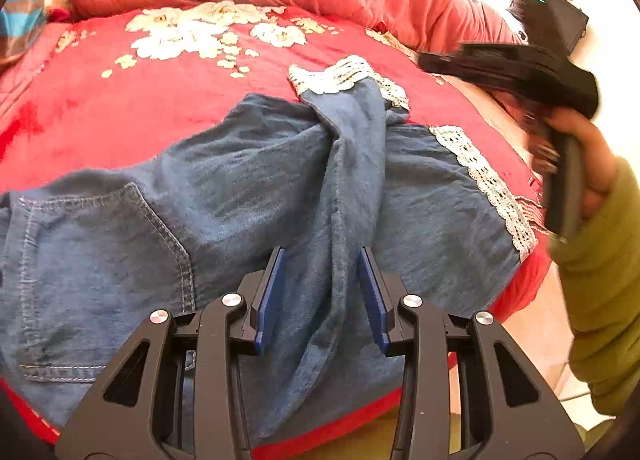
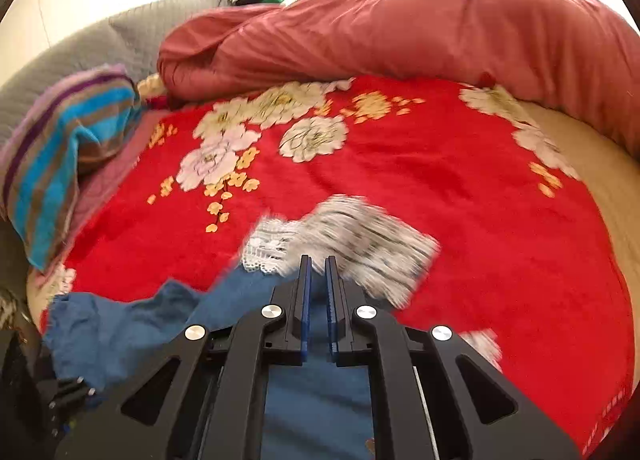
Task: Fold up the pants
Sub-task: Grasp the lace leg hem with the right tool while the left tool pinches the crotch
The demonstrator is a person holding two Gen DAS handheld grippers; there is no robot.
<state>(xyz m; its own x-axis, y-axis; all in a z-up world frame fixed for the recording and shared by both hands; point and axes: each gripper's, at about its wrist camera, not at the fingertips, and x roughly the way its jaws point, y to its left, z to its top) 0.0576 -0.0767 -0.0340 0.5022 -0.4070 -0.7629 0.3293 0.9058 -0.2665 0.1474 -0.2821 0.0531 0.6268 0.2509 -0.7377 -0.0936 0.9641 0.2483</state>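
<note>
Blue denim pants with white lace hems lie on a red floral bedspread. My left gripper is open, its blue pads either side of a raised fold of denim. In the right wrist view my right gripper is shut on a pant leg near its lace hem, which is motion-blurred. The right gripper also shows in the left wrist view, held by a hand at the right edge.
A rolled pink-red duvet lies across the back of the bed. A striped blue and purple cloth and grey quilted pillows sit at the left. The bed edge is at the right.
</note>
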